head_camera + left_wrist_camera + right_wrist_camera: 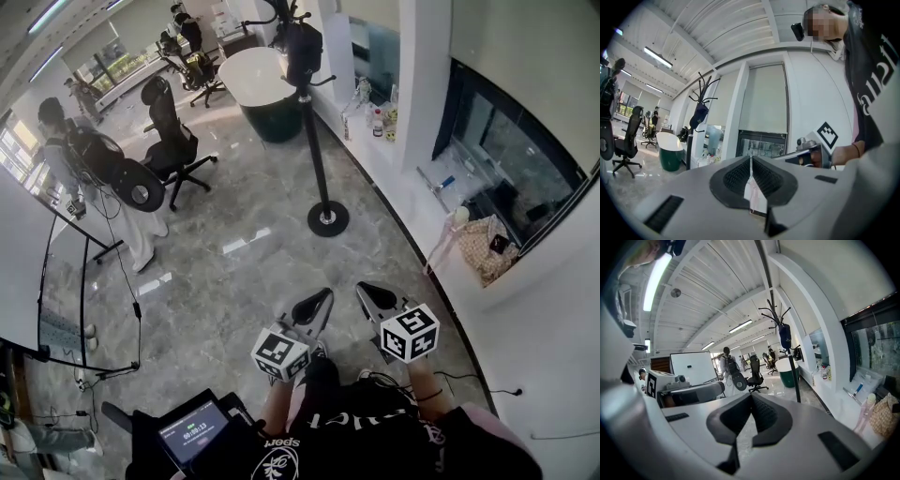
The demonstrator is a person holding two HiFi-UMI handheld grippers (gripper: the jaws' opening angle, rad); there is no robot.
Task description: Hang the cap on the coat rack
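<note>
A dark cap [302, 47] hangs at the top of the black coat rack [317, 150], which stands on the marble floor a few steps ahead of me. In the left gripper view the cap [699, 116] hangs from a hook, and in the right gripper view the cap [784, 336] sits just under the prongs of the rack [793, 376]. My left gripper [323, 296] and right gripper [367, 290] are held low, side by side in front of my body, far from the rack. Both are shut and hold nothing. Each sees its own closed jaws: left gripper [750, 159], right gripper [751, 397].
Behind the rack stands a white and green round tub [262, 84]. Black office chairs [173, 141] and a person with a backpack [70, 150] are at the left, near a whiteboard [19, 272]. A straw bag [487, 248] and bottles [380, 120] sit on the window ledge at right.
</note>
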